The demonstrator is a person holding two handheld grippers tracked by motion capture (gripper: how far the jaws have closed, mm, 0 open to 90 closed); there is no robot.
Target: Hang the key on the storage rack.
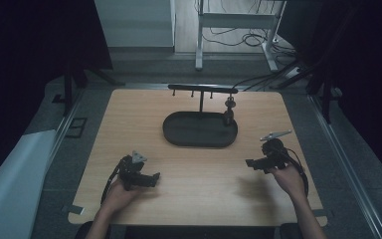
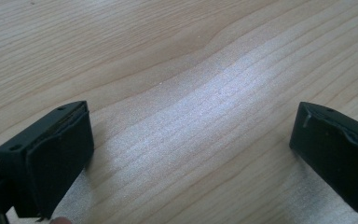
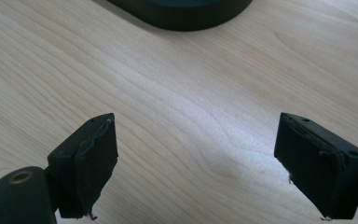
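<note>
A black stand with an oval tray base [image 1: 200,129] and a T-shaped bar [image 1: 202,88] with small hooks sits at the table's far middle. A small dark object [image 1: 229,110] hangs from the bar's right end over the tray. My left gripper [image 1: 155,179] rests low over the wood at the near left, jaws wide apart [image 2: 191,149] with bare tabletop between them. My right gripper [image 1: 249,163] hovers at the near right, pointing left, also open [image 3: 196,163] over bare wood. The tray's edge [image 3: 182,14] shows at the top of the right gripper view.
The wooden table [image 1: 199,199] ends just before the person's forearms at the bottom. Dark curtains flank both sides. A white desk frame [image 1: 236,22] and cables stand on the floor beyond the far edge.
</note>
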